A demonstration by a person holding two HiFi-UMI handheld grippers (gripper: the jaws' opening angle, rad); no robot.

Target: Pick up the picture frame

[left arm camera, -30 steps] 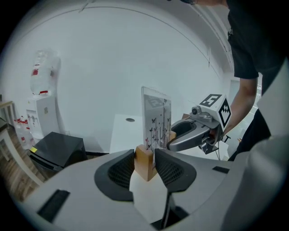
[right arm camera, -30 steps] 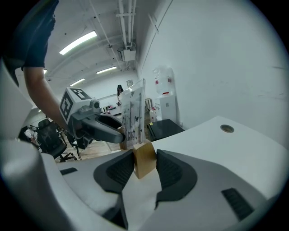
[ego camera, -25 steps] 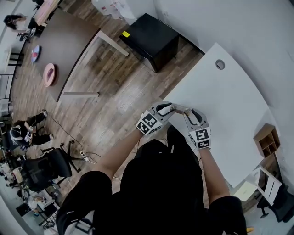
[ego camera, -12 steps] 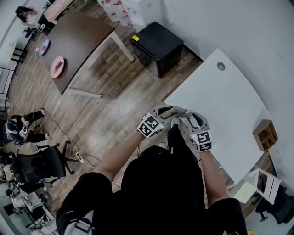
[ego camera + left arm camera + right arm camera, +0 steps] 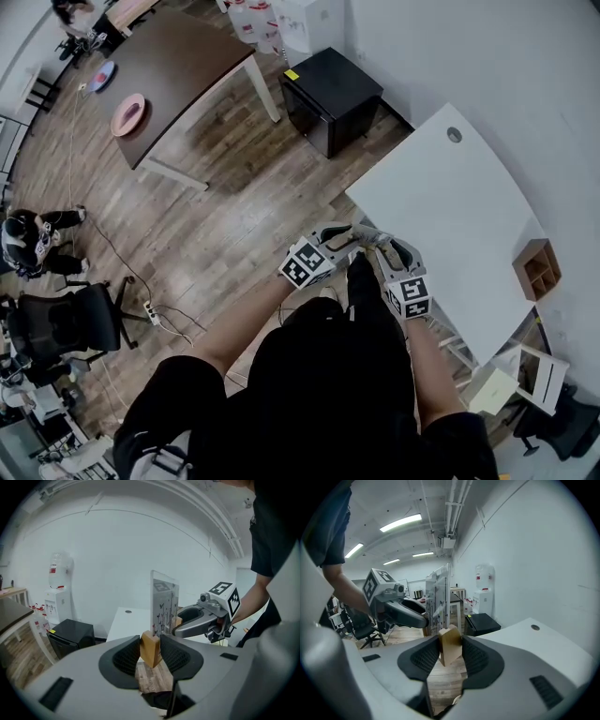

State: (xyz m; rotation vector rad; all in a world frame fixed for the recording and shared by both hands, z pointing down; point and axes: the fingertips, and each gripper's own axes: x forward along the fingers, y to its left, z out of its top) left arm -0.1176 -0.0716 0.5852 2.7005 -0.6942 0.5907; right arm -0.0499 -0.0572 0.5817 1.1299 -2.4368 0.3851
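A white table [image 5: 450, 206] with a round cable hole [image 5: 455, 135] stands on a wood-plank floor [image 5: 234, 216], a small wooden cubby [image 5: 536, 269] at its right edge. Also on the floor: a black cabinet [image 5: 333, 94], a brown table [image 5: 187, 66] bearing a pink plate [image 5: 128, 114], an office chair [image 5: 66, 328] and a power strip [image 5: 150, 314]

My left gripper [image 5: 349, 232] and right gripper [image 5: 381, 243] make two; one frame [image 5: 164, 604], one white table [image 5: 450, 206], one brown table [image 5: 187, 70], one cabinet [image 5: 333, 89]

The left claw [image 5: 151, 645] and right claw [image 5: 450, 648] have carried the picture frame [image 5: 164, 604] up and back off the desk [image 5: 450, 206] edge toward the person, so it now hangs over the wooden floor [image 5: 234, 216].
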